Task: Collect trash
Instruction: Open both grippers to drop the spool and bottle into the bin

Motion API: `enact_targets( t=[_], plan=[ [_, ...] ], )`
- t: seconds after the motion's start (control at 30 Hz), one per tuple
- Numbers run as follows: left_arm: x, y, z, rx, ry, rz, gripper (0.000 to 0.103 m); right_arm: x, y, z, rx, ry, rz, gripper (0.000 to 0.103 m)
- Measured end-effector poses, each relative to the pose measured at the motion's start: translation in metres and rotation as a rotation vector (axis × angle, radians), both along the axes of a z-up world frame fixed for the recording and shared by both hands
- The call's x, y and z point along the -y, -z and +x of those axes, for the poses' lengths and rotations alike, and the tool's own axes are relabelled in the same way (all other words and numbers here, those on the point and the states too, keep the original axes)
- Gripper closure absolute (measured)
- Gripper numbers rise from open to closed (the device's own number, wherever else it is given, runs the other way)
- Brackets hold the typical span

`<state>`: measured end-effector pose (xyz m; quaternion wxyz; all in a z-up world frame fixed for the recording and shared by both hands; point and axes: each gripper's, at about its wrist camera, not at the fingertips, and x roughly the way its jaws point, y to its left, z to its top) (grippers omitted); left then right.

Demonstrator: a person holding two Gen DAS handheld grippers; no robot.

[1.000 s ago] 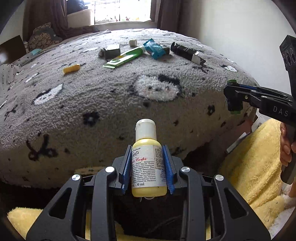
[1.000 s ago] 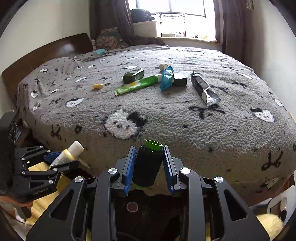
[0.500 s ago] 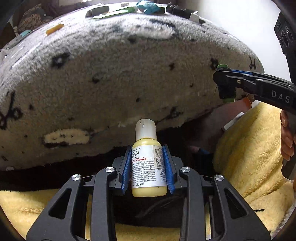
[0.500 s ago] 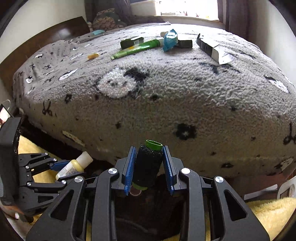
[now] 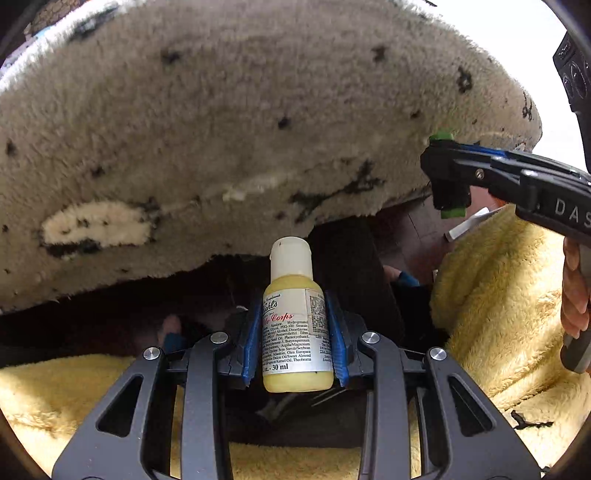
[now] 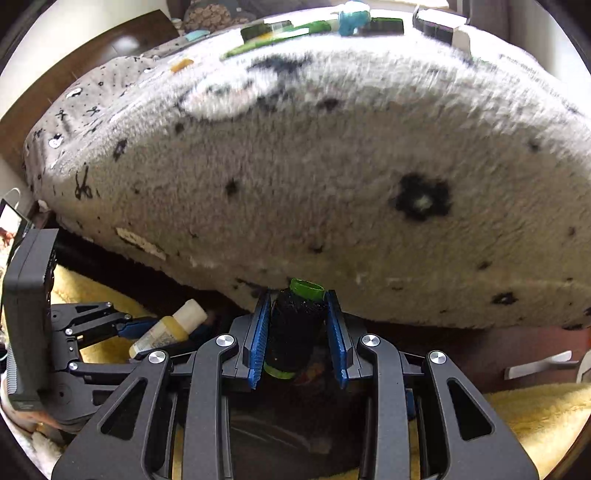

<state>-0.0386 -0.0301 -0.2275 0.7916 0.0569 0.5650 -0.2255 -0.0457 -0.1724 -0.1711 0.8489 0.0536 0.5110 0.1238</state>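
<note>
My left gripper [image 5: 295,325] is shut on a small yellow lotion bottle [image 5: 293,332] with a white cap, held upright below the bed's edge. It also shows in the right wrist view [image 6: 168,328] at lower left. My right gripper [image 6: 295,328] is shut on a black spool with green ends [image 6: 293,328]. In the left wrist view the right gripper [image 5: 448,177] holds that spool [image 5: 448,192] at the right. More trash lies on the bed top: a green tube [image 6: 273,35], a blue wrapper [image 6: 352,18], a dark box [image 6: 436,24].
The grey patterned blanket [image 6: 332,166] hangs over the bed's side and fills both views. Yellow fluffy fabric [image 5: 491,295] lies below and to the right. A dark gap [image 5: 110,306] runs under the bed. A wooden headboard [image 6: 74,66] stands far left.
Both grippers have dropped from above the bed's edge to below it, still holding their items. The bed top has slid almost out of the left view.
</note>
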Motion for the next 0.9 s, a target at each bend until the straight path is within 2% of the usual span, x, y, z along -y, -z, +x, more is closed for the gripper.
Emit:
enact_targets(
  t=[0.3,0.6,0.63,0.67,0.73,0.8,0.9],
  plan=[
    [0.004,0.026,0.008,-0.073,0.0,-0.009,0.073,-0.009,0.033,0.005,-0.111,-0.027,0.006,0.072],
    [0.008,0.039,0.007,-0.11,0.006,-0.007,0.073,-0.014,0.048,0.009,-0.181,-0.026,0.031,0.07],
    [0.011,0.041,0.009,-0.113,0.006,-0.01,0.069,-0.013,0.049,0.009,-0.188,-0.026,0.03,0.07],
    [0.011,0.042,0.007,-0.114,0.005,-0.013,0.062,-0.014,0.05,0.009,-0.196,-0.028,0.024,0.068],
    [0.011,0.04,0.007,-0.11,0.003,-0.01,0.061,-0.015,0.052,0.01,-0.202,-0.025,0.02,0.063],
    [0.01,0.039,0.006,-0.106,-0.001,-0.007,0.06,-0.016,0.051,0.011,-0.201,-0.016,0.016,0.052],
    [0.008,0.033,0.006,-0.09,-0.009,0.001,0.056,-0.007,0.047,0.01,-0.178,0.008,0.01,0.046]
  ],
)
